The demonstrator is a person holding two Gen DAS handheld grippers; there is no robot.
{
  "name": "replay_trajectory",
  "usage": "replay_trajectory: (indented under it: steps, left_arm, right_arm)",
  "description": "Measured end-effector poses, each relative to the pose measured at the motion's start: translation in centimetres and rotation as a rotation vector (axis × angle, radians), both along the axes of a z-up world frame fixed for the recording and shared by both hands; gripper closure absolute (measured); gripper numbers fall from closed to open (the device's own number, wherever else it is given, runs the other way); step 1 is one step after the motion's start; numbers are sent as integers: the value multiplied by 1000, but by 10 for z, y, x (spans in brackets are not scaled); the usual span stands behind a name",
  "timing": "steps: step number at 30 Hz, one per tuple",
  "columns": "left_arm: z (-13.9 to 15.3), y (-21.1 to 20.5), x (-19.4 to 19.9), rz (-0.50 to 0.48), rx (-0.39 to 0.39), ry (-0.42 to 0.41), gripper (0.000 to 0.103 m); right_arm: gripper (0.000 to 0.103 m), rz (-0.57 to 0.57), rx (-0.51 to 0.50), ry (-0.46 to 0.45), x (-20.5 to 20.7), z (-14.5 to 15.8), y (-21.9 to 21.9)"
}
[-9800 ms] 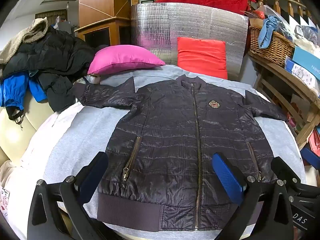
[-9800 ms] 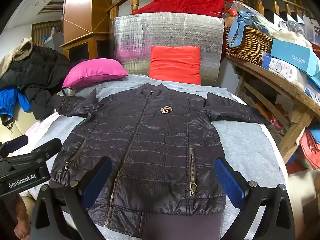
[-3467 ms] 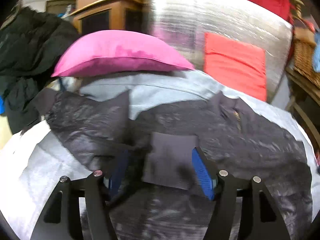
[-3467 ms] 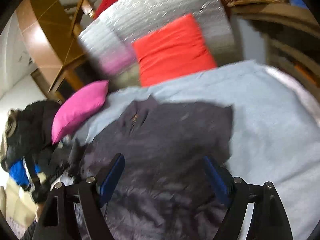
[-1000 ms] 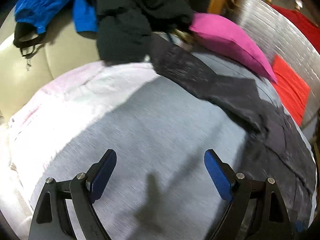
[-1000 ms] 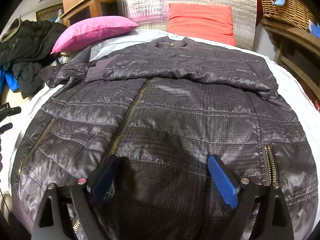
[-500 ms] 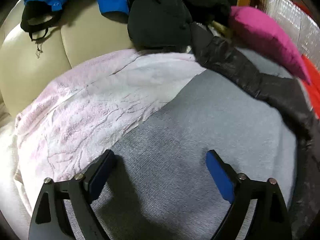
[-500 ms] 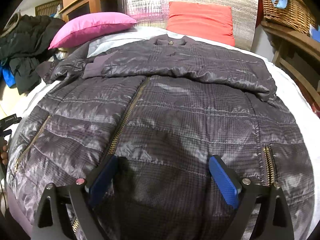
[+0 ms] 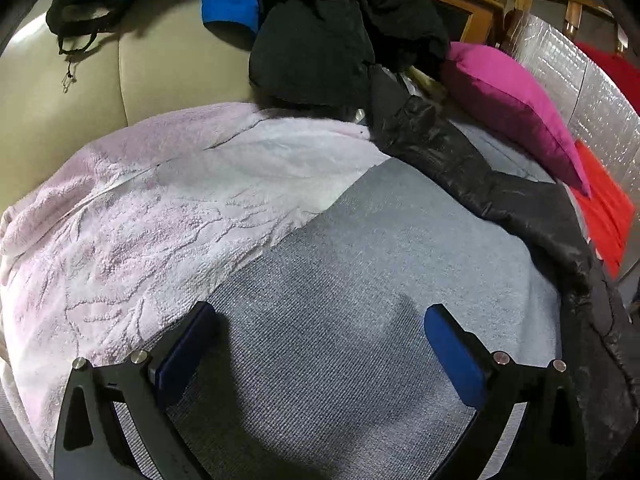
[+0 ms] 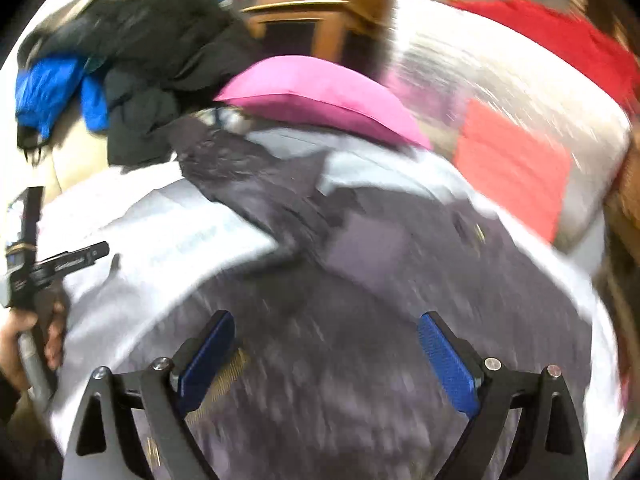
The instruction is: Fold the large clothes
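Note:
A dark quilted jacket (image 10: pixel 400 320) lies front up on a grey cloth (image 9: pixel 340 280). One sleeve is folded across its chest; the other sleeve (image 9: pixel 460 160) stretches out toward the pile of clothes. My left gripper (image 9: pixel 320 332) is open and empty, low over the bare grey cloth, left of the jacket's edge. My right gripper (image 10: pixel 326 340) is open and empty, over the jacket's body. The right wrist view is blurred. The left gripper also shows in the right wrist view (image 10: pixel 60 264), held in a hand at the left edge.
A pink towel (image 9: pixel 140 220) lies under the grey cloth at the left. A pink pillow (image 9: pixel 516 96), a red cushion (image 10: pixel 512 168) and silver foil padding (image 10: pixel 500 80) stand behind. Black and blue clothes (image 9: pixel 320 32) are piled on a cream sofa (image 9: pixel 168 76).
My right gripper has swung left and tilted toward the outstretched sleeve, blurring its view. My left gripper has come a little lower over the grey cloth.

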State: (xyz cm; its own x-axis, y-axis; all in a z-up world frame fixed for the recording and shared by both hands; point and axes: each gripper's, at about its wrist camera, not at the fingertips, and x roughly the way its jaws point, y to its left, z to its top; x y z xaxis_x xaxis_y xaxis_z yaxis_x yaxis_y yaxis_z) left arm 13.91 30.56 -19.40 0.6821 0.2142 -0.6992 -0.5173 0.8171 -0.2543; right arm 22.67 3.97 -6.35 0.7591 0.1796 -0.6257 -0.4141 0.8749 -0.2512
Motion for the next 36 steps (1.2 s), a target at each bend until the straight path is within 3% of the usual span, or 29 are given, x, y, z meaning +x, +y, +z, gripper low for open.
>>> replay_trajectory:
  steps: [4, 8, 10, 12, 15, 17, 22, 28, 29, 30, 34, 35, 36]
  left_arm:
    - [0, -1, -2, 0, 1, -6, 0]
    - [2, 2, 0, -3, -22, -13, 0]
    - [11, 5, 0, -10, -64, -2, 0]
    - [35, 11, 11, -72, -131, -73, 0]
    - [69, 18, 47, -122, -74, -159, 0]
    - [76, 29, 86, -113, -45, -151, 0]
    - [54, 55, 194, -139, -127, -50, 0]
    - [37, 78, 245, -44, -170, -35, 1]
    - [29, 83, 253, -29, -172, 0, 4]
    - [21, 88, 258, -17, -184, 31, 18]
    - [13, 95, 261, 66, -127, 140, 55]
    - [15, 95, 257, 62, -124, 149, 74]
    - [18, 94, 252, 33, -144, 126, 85]
  right_arm:
    - [8, 41, -111, -31, 40, -12, 48]
    - [8, -15, 6, 54, 47, -42, 38]
    - [8, -60, -65, 37, 44, -67, 33]
    - [8, -70, -60, 66, 47, -86, 27]
    - [6, -91, -32, 61, 47, -88, 21]
    - [5, -91, -29, 56, 47, -91, 20]
    - [0, -101, 89, 127, 57, -96, 1]
    - [1, -96, 148, 156, 59, -101, -6]
    - [0, -95, 157, 159, 59, -102, -7]
    - [0, -95, 161, 160, 60, -102, -8]
    - [0, -93, 170, 162, 60, -103, -9]
    - [0, -93, 173, 164, 59, -103, -9]
    - [0, -93, 174, 166, 61, -103, -9]
